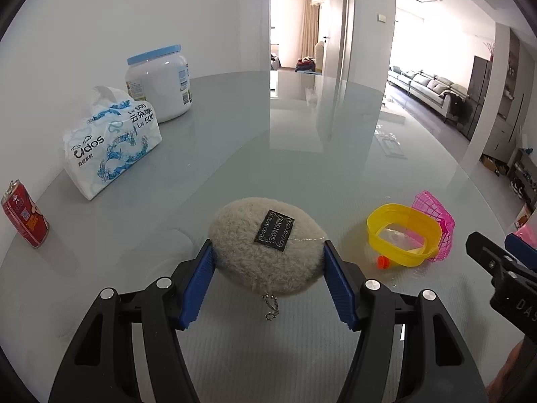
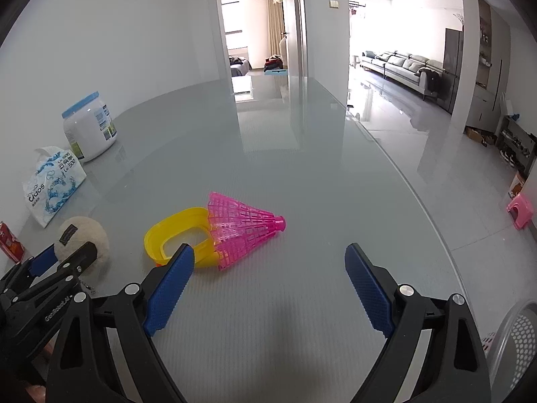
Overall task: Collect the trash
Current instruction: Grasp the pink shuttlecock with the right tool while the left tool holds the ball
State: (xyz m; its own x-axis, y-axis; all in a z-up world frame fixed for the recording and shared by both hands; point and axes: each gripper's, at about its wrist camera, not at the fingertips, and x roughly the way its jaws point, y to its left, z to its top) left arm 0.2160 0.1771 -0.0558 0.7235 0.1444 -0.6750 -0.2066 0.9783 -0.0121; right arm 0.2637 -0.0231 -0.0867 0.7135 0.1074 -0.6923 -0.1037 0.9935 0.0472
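Observation:
My left gripper (image 1: 268, 252) has its blue pads against both sides of a beige fluffy pouch (image 1: 265, 245) with a black label and a bead chain; the pouch rests on the grey glass table (image 1: 235, 154). The pouch also shows in the right wrist view (image 2: 89, 235). My right gripper (image 2: 268, 258) is open and empty, just short of a pink plastic shuttlecock (image 2: 241, 228) lying on its side against a yellow plastic ring (image 2: 174, 235). In the left wrist view the ring (image 1: 402, 231) and shuttlecock (image 1: 436, 221) lie to the right of the pouch.
A tissue pack (image 1: 110, 144), a white jar with a blue lid (image 1: 161, 84) and a red can (image 1: 25, 218) stand along the table's left side by the wall. A white mesh bin (image 2: 517, 336) is at the lower right. The table edge curves to the right.

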